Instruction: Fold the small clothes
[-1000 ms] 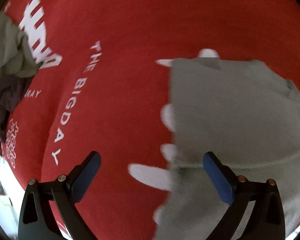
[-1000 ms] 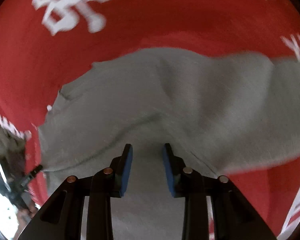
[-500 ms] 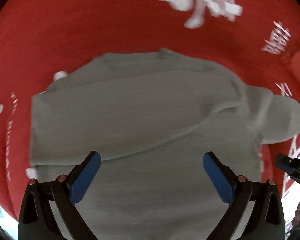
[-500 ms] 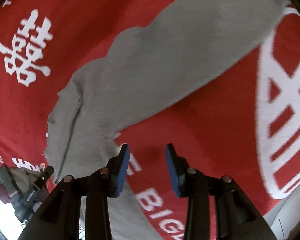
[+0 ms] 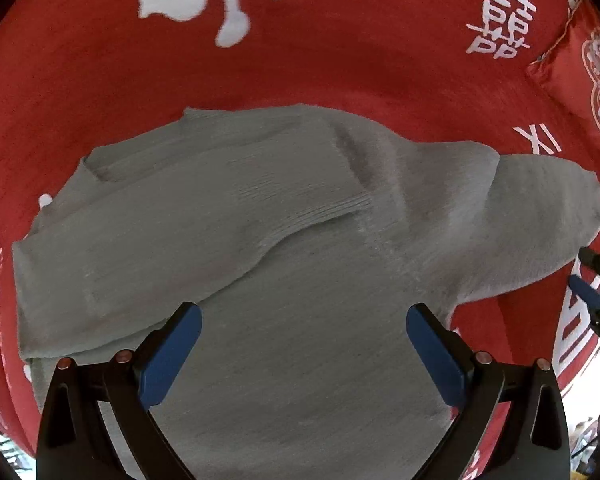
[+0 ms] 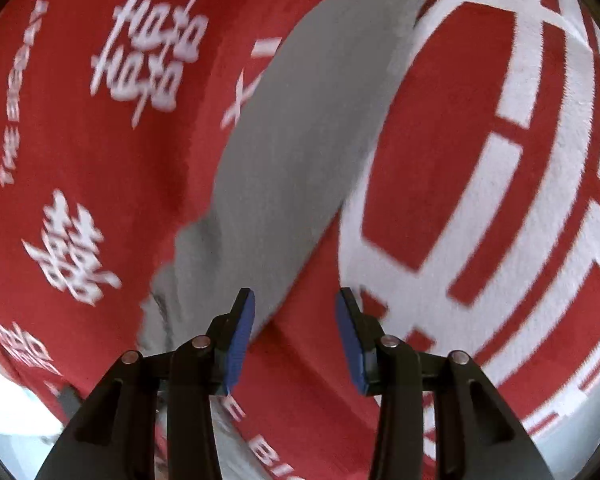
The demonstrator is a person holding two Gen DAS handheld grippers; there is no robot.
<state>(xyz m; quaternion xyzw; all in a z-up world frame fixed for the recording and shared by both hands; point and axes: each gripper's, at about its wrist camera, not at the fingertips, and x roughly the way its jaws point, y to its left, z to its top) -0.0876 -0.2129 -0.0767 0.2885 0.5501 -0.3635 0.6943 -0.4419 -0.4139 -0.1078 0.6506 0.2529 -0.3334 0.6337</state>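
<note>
grey garment point(image 5: 284, 248) on red cloth point(image 5: 340, 72); grippers apart

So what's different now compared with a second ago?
The right gripper slid off the grey sweater toward its sleeve, its jaws opening with nothing gripped. The left gripper moved from the sweater's edge to above its body. The sweater still lies flat on the red blanket, and the left jaws stay wide open.

Left gripper point(image 5: 303, 354) points steeply down, jaws spread wide, nothing between the pads. Right gripper point(image 6: 296, 336) angled down, jaws just been opening, partly apart, gripping nothing.
</note>
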